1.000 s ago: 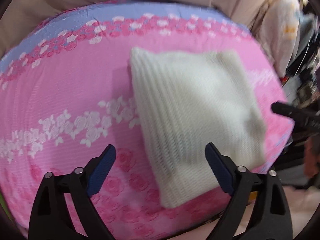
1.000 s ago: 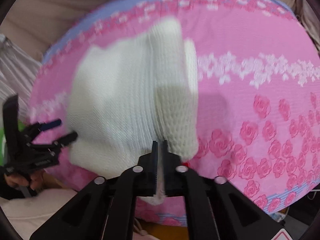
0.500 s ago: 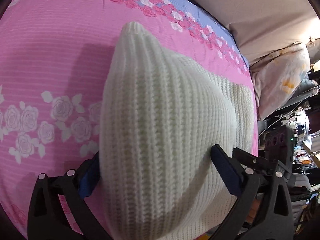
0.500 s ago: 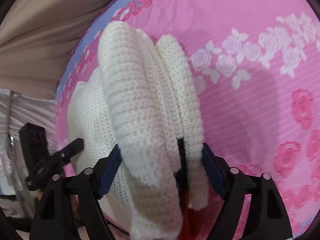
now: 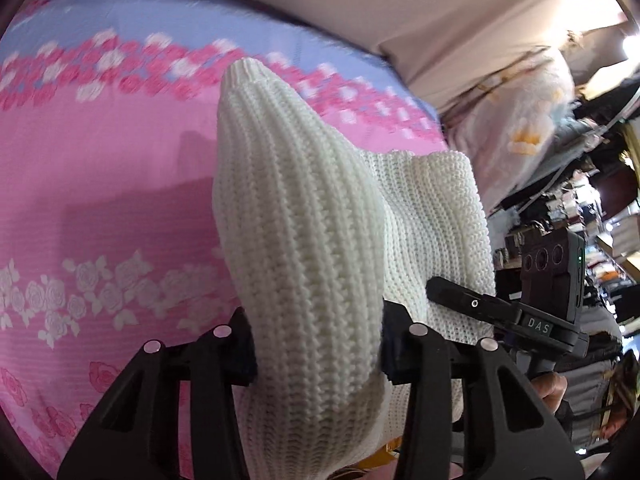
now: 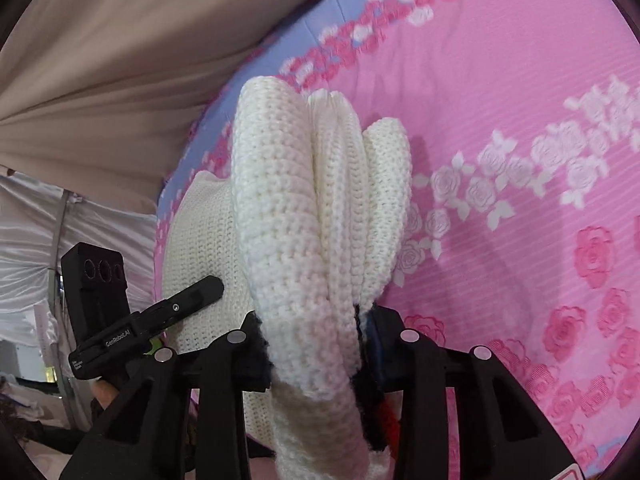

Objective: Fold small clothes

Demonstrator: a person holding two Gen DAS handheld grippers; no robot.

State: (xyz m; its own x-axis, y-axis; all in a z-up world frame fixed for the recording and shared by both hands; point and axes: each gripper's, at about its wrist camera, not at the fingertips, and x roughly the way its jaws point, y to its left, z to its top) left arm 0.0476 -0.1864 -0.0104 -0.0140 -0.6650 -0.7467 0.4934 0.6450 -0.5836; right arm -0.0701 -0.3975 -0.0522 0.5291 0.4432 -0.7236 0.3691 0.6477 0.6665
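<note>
A folded white knit sweater point(image 5: 304, 240) is held over the pink rose-print bed cover point(image 5: 100, 208). My left gripper point(image 5: 316, 354) is shut on a thick fold of it at one side. My right gripper point(image 6: 316, 354) is shut on the stacked layers of the sweater point(image 6: 316, 208) at the other side. Each gripper shows in the other's view: the right gripper point(image 5: 492, 312) at the sweater's right, the left gripper point(image 6: 160, 312) at its left. The fingertips are hidden by the knit.
The bed cover point(image 6: 520, 128) has a blue border with pink roses at the far edge. A beige curtain point(image 6: 120, 60) hangs behind the bed. A pale pillow point(image 5: 520, 120) and cluttered shelves point(image 5: 600, 220) lie off the bed's right side.
Both grippers went from open around the sweater's edges to shut on it. The sweater's near part has bunched up and lifted between them.
</note>
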